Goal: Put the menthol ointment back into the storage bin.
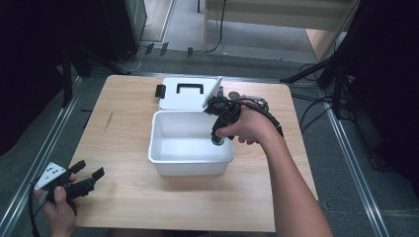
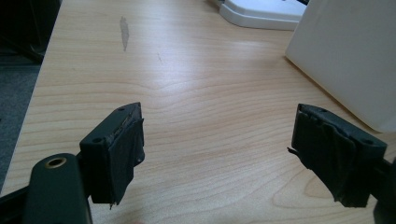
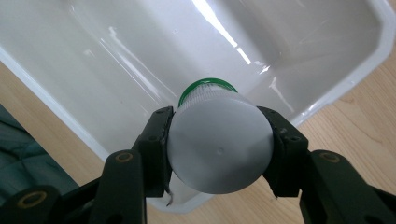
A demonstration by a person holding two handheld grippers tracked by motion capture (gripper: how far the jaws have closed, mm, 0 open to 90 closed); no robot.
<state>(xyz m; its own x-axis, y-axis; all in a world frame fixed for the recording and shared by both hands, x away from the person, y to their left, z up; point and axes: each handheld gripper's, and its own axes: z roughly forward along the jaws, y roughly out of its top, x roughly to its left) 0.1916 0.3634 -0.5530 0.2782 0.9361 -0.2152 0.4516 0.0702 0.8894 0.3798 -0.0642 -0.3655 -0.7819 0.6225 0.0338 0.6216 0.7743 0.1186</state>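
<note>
No readable text, label, brand, number or sign anywhere.

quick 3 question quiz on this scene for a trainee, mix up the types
1. True or false: the right gripper is shut on a bottle.
2. The bottle hangs over: A) the lid B) the white bin C) bare table.
3. How do the left gripper's jaws stand?

Key: 1 true. 2 B. 3 Wide open with nothing between them, over the table's near left part.
</note>
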